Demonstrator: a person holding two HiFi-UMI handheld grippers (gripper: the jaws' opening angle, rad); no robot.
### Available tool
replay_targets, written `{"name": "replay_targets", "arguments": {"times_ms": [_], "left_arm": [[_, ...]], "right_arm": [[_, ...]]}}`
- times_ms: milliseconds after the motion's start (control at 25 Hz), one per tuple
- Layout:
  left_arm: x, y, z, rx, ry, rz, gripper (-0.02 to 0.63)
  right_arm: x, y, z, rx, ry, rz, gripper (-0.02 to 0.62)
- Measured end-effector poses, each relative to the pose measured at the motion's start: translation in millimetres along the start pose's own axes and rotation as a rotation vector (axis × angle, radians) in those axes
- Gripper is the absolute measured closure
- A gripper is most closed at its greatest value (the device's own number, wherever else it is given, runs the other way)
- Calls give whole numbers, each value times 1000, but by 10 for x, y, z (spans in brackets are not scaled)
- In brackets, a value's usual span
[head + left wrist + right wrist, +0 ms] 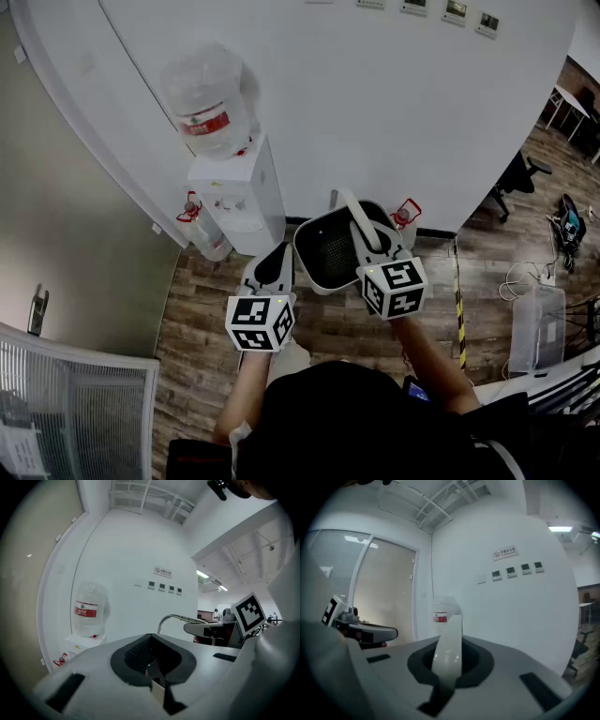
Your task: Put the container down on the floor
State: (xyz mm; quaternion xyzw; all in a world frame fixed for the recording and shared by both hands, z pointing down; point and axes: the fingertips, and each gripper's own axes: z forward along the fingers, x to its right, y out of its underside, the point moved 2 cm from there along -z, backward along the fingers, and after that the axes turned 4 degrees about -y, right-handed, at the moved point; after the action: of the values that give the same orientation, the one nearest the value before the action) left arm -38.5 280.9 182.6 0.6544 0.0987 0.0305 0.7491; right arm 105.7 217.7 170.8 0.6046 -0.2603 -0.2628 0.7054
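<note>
Two grips on one container (333, 251): my right gripper (367, 242) has its jaws clamped on the white handle (449, 644), and my left gripper (272, 264) has its jaws closed on the mesh-lined rim (158, 692). The container hangs between them, above the wood floor (202, 347). Beyond the jaws, a water dispenser (239, 192) stands against the wall (375, 94).

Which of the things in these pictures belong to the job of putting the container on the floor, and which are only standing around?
Belong to the job: container; its white handle; right gripper, shut on that handle; wooden floor.

Only standing around: water dispenser; water bottle on top of it; office chair; plastic box; left gripper, jaws together.
</note>
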Motion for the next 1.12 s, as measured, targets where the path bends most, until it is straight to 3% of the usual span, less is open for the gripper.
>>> {"name": "replay_targets", "arguments": {"times_ms": [560,1120], "left_arm": [[-136,4,-25,2,-2,-33,592],[1,9,-15,6,-6,-53,592]], "right_arm": [[-83,9,46,1,1,11,566],[-46,46,-61,-1,-17,10,566]]}}
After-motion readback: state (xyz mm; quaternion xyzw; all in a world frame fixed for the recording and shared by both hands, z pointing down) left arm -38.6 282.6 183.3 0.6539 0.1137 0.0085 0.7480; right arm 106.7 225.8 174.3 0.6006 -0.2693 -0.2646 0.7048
